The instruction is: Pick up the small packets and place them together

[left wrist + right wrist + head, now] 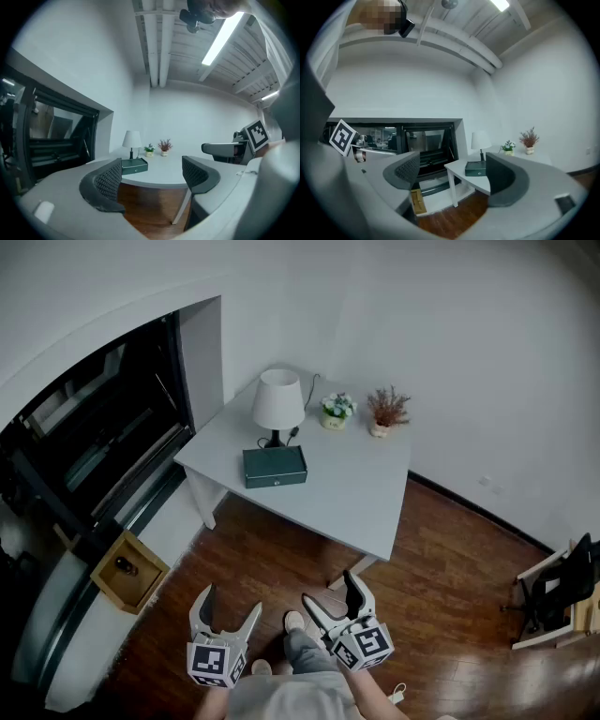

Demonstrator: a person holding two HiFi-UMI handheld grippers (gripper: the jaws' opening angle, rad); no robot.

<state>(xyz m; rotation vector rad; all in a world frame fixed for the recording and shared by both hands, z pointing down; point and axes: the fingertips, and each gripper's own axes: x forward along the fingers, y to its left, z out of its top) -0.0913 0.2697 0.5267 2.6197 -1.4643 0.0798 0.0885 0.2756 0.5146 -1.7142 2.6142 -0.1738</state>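
L tongs [232, 601] and R tongs [328, 589]: both jaws wide apart, nothing btwn them. Both held over wood floor [450, 587] in front of desk [361, 488], well apart from it. On desk: green box [275, 466], lamp [278, 401]. Small packets: can't be made out in any view.

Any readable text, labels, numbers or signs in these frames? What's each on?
No readable text in any view.
Cubes on left gripper and right gripper: black-and-white square patterns, no letters or digits.
Front of dark green box: pale spot, too small to read.
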